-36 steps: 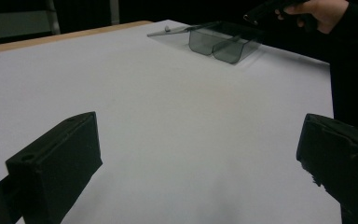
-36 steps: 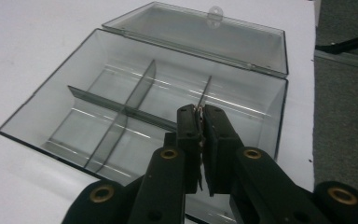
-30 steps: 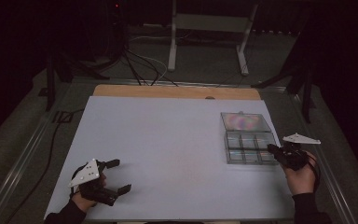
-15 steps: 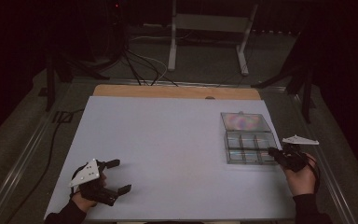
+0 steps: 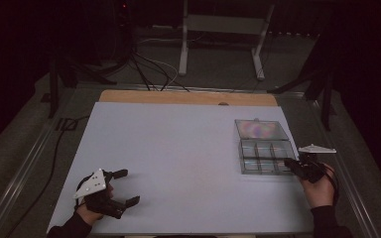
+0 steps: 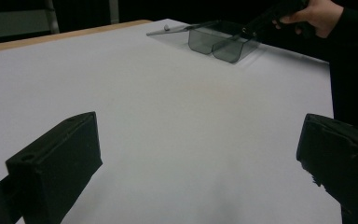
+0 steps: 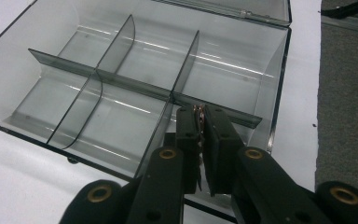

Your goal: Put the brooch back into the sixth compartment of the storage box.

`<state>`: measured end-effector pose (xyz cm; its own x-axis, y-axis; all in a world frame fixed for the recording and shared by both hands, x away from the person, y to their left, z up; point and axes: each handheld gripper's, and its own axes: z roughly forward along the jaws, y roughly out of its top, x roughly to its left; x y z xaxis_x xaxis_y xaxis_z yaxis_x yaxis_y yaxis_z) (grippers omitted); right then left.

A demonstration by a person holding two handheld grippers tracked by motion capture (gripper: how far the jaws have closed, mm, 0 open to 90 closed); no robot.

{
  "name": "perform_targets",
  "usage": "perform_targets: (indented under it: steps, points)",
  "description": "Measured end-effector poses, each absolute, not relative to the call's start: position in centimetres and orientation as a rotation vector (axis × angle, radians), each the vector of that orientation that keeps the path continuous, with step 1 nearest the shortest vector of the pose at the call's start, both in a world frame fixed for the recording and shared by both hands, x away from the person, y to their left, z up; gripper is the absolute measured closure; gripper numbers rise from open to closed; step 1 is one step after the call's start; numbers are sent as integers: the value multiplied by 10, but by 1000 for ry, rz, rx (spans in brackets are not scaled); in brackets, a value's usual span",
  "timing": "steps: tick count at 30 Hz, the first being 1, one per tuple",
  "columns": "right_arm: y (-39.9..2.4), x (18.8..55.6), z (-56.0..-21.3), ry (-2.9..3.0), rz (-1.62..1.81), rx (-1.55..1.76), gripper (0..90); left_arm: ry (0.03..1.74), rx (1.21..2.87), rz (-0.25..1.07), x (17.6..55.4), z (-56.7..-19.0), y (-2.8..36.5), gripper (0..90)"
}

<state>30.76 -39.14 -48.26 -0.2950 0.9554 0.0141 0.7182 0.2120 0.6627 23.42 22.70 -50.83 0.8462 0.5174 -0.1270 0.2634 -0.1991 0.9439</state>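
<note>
Right gripper view: my right gripper (image 7: 200,116) pinches the clear organizer box's (image 7: 51,70) thin, stiff, brittle-looking divider (image 7: 135,86); light, slippery plastic.

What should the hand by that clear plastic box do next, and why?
Probably open the right gripper a little to drop the small coppery piece it pinches. Its shut jaws hang over a near cell of the clear compartment box, lid open; the left gripper rests open, far off.
</note>
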Motion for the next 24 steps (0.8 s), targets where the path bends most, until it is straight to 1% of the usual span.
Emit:
perform_targets:
  steps: [1, 2, 8, 11, 13, 16, 17, 19, 21, 24]
  points:
    - [-391, 307, -482, 2089, 809, 1557, 806, 591, 1799, 258, 234, -508, 227, 12]
    - [-391, 307, -482, 2089, 809, 1557, 806, 591, 1799, 258, 234, -508, 227, 12]
    - [-393, 305, -476, 2023, 856, 1571, 541, 594, 1795, 259, 234, -508, 227, 12]
    - [-390, 303, -472, 2010, 895, 1549, 431, 595, 1793, 259, 234, -508, 227, 12]
    - [-387, 302, -469, 2011, 934, 1531, 338, 592, 1799, 259, 234, -508, 227, 12]
    - [-381, 300, -466, 2019, 990, 1483, 154, 594, 1793, 259, 234, -508, 227, 12]
    - [-378, 299, -465, 2029, 1004, 1461, 114, 594, 1794, 260, 234, -508, 227, 12]
    - [-374, 298, -464, 2036, 1032, 1445, 79, 591, 1798, 259, 234, -508, 227, 12]
    - [-371, 297, -462, 2044, 1084, 1418, 8, 591, 1793, 261, 234, -508, 227, 12]
    - [-366, 297, -459, 2066, 1124, 1381, 3, 593, 1800, 263, 234, -509, 227, 12]
